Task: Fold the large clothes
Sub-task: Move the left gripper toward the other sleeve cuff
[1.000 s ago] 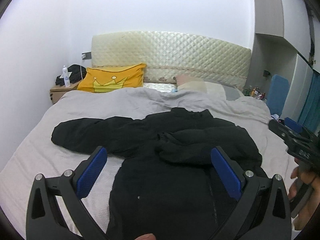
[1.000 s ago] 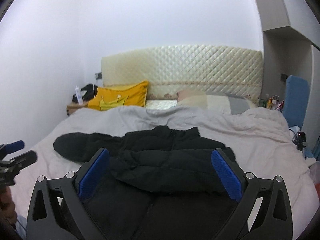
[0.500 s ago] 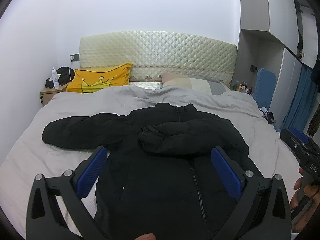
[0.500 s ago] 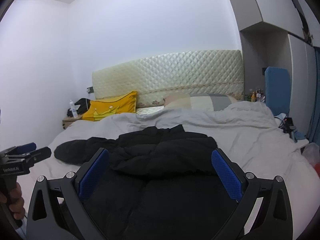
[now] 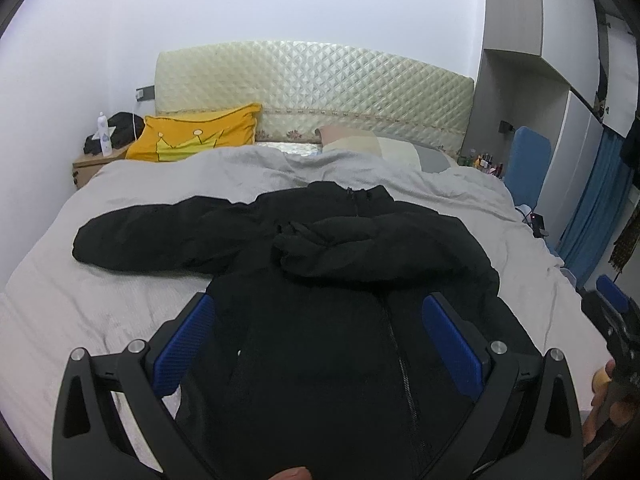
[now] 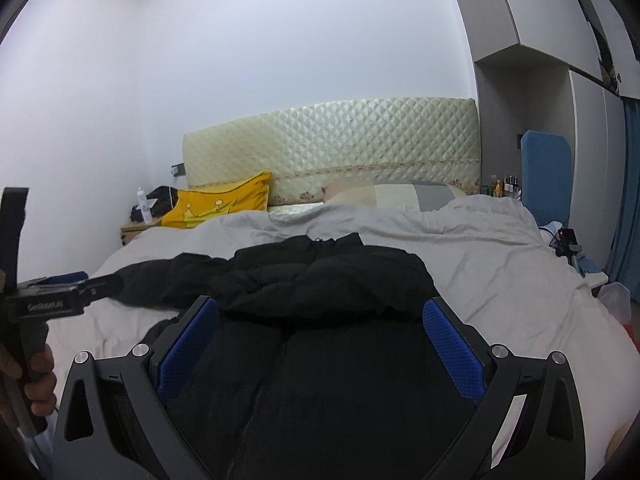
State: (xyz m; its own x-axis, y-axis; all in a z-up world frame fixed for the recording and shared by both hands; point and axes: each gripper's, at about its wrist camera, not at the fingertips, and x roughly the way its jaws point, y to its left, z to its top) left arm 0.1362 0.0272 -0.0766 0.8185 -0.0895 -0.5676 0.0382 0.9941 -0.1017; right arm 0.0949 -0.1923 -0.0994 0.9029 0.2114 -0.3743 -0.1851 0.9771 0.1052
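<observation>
Left wrist view: the left gripper has its jaws spread wide with nothing between them, its blue pads hanging above the lower front of a black padded jacket. The jacket lies zip-side up on the bed, its hem toward the foot edge and its collar toward the headboard. One sleeve stretches out flat toward the left edge of the bed, while the other sleeve is folded across the chest. At the right border of this view the right gripper shows only in part, with fingers of the holding hand beside it. In the right wrist view the right gripper likewise has its jaws wide apart and grips nothing, held over the jacket's lower body near the right side; the left gripper enters from the left border, held by a hand. Beyond the jacket a grey duvet covers the bed up to a yellow pillow at the head's left corner and a pale pillow toward the right. A wooden nightstand by the left head corner carries a white bottle and a dark bundle. A blue chair stands beside the right edge.
</observation>
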